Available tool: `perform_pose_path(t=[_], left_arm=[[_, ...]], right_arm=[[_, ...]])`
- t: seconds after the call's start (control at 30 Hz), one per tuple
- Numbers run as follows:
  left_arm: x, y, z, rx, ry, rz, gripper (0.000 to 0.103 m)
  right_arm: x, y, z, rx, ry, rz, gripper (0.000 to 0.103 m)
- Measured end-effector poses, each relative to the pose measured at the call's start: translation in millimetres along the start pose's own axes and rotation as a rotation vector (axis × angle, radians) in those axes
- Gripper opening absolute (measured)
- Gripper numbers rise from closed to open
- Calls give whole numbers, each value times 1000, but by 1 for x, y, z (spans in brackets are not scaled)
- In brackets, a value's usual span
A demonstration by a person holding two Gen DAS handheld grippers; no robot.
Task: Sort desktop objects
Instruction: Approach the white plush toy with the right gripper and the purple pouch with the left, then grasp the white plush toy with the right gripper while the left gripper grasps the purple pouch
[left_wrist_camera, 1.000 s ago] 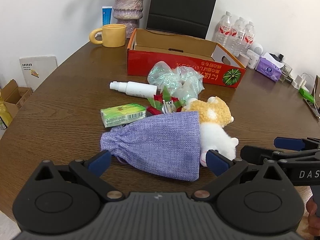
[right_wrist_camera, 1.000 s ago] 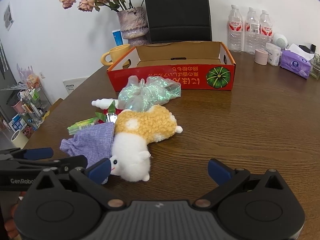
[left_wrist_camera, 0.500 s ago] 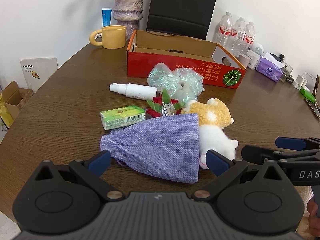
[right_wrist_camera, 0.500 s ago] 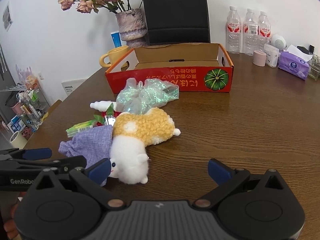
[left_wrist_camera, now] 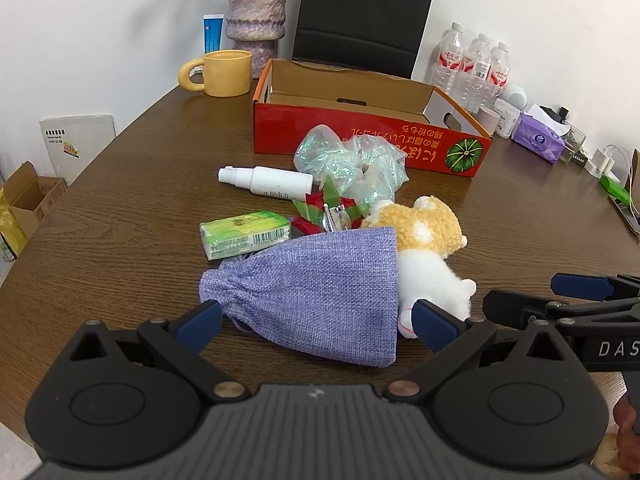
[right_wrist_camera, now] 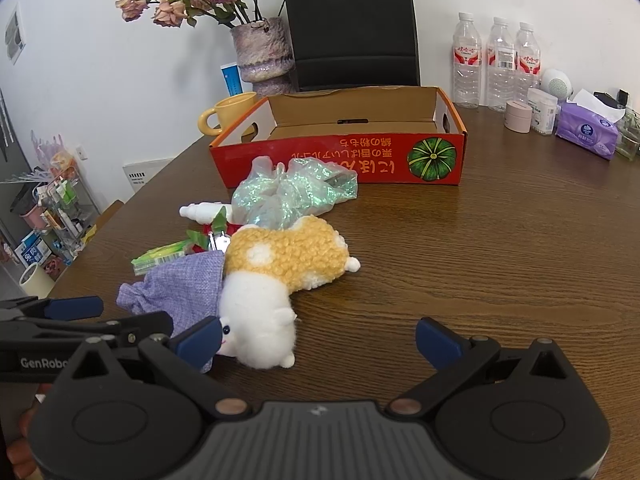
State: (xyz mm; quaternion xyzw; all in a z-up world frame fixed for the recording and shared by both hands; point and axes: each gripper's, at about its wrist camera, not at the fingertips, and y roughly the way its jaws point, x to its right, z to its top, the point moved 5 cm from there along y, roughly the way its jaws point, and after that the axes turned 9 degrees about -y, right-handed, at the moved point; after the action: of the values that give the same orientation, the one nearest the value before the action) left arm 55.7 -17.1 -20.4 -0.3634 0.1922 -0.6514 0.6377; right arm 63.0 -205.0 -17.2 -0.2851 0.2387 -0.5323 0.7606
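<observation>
A purple drawstring pouch (left_wrist_camera: 316, 292) lies on the brown table, partly over a yellow and white plush toy (left_wrist_camera: 428, 248). Behind them lie a green tissue pack (left_wrist_camera: 244, 234), a white spray bottle (left_wrist_camera: 268, 180), a red and green flower clip (left_wrist_camera: 328, 210) and a crinkled iridescent bag (left_wrist_camera: 352, 164). An open red cardboard box (left_wrist_camera: 360, 136) stands further back. My left gripper (left_wrist_camera: 316, 322) is open, its fingers on either side of the pouch's near end. My right gripper (right_wrist_camera: 318, 338) is open just in front of the plush toy (right_wrist_camera: 280, 272), beside the pouch (right_wrist_camera: 176, 292).
A yellow mug (left_wrist_camera: 224, 74), a flower vase (left_wrist_camera: 254, 20) and a black paper bag (left_wrist_camera: 360, 20) stand behind the box. Water bottles (right_wrist_camera: 496, 64), small jars and a purple tissue pack (right_wrist_camera: 586, 130) line the far right. The table's right half (right_wrist_camera: 500, 248) is bare wood.
Both grippers have drawn back slightly from the pile and stay open. Nothing on the table has moved.
</observation>
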Motion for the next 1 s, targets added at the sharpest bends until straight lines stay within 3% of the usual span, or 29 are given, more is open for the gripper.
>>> perform_pose_path(t=[1.0], left_arm=[[-17, 19, 12, -5, -55, 34, 103]], right_arm=[[-10, 27, 10, -39, -29, 48, 103]])
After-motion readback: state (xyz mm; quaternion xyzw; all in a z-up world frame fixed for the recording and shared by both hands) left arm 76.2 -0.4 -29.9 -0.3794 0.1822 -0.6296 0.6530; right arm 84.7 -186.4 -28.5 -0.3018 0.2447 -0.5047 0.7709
